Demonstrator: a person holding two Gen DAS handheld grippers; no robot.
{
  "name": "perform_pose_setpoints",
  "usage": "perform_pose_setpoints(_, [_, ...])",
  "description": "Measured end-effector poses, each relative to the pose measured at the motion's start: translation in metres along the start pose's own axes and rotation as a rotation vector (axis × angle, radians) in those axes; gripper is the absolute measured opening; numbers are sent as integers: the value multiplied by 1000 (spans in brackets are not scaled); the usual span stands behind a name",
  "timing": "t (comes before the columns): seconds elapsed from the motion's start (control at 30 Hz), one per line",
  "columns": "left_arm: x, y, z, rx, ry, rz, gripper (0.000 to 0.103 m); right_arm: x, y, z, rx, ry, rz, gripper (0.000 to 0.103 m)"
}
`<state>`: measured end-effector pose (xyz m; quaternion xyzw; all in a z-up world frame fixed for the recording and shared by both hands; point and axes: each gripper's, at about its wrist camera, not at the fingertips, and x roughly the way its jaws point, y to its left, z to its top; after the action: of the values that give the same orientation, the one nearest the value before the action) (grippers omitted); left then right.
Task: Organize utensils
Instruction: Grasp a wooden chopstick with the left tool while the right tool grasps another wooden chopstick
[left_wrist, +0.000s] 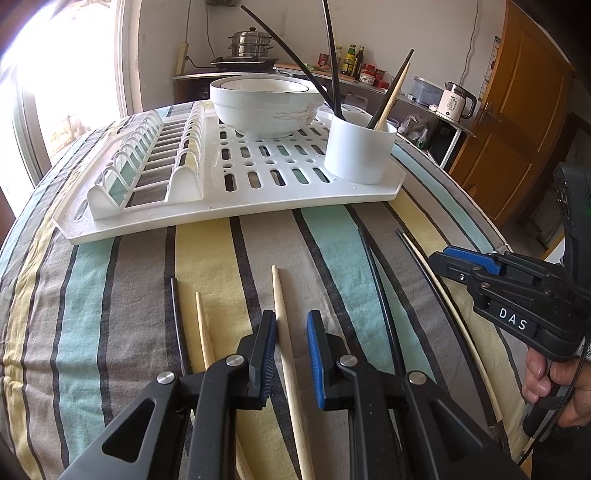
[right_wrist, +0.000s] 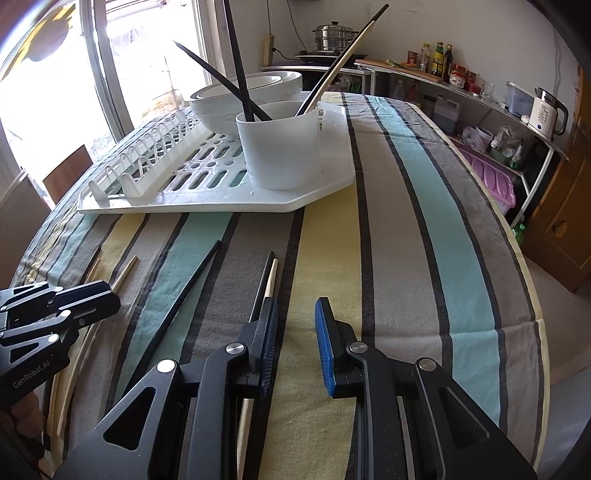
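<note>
Left wrist view: the left gripper (left_wrist: 291, 332) hangs low over the striped tablecloth (left_wrist: 332, 236) with its blue-padded jaws slightly spread. A pale wooden chopstick (left_wrist: 282, 321) runs up between them, close against the left pad, though a pinch cannot be told. Left of the jaws lie a shorter-looking wooden chopstick (left_wrist: 202, 325) and a thin black chopstick (left_wrist: 176, 317); right of them lies a curved black chopstick (left_wrist: 376, 280). Further right a black and a pale stick lie side by side (left_wrist: 424, 266), with the right gripper (left_wrist: 439, 258) above them — whether its jaws are apart cannot be told here. Beyond the fingertips sits a white slotted plastic dish rack (left_wrist: 258, 206) carrying stacked white ceramic bowls (left_wrist: 266, 107) and a white round plastic utensil cup (left_wrist: 358, 151) holding several chopsticks.

Right wrist view: the right gripper (right_wrist: 297, 314) has its jaws spread over bare cloth, nothing between them. The black-and-pale pair (right_wrist: 269, 273) lies just outside the left finger, passing under it. Further left lies a black chopstick (right_wrist: 192, 280), and the left gripper sits at the frame's left edge. Ahead and left stands the utensil cup on the rack — black and pale sticks leaning out.
</note>
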<state>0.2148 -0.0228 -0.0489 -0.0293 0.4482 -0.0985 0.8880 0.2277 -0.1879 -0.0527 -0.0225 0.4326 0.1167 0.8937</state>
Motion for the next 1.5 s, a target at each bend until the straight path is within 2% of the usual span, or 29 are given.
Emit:
perform_pose_setpoints(0.4, [0, 1, 0, 2, -1, 1, 17, 4, 8, 5, -13, 0, 19, 22])
perform_pose_setpoints(0.67, [3, -4, 3, 34, 5, 27, 17, 12, 14, 10, -68, 19, 0, 22])
perform_pose_setpoints(0.73, [4, -6, 3, 42, 9, 32, 17, 12, 11, 10, -67, 24, -4, 14])
perform_pose_setpoints(1.0, [10, -11, 11, 86, 44, 40, 17, 17, 16, 20, -115, 75, -15, 12])
perform_pose_setpoints(1.07, [11, -11, 13, 92, 50, 31, 17, 17, 15, 19, -111, 78, 7, 7])
perform_pose_setpoints(1.13, [12, -10, 15, 92, 56, 41, 7, 17, 14, 20, -104, 76, 14, 6])
perform_pose_setpoints(1.37, [13, -1, 21, 51, 74, -1, 6, 6, 10, 17, -69, 34, 50, 5])
perform_pose_setpoints(1.5, [2, -1, 26, 44, 45, -17, 6, -10, 9, 20, -66, -10, 67, 5])
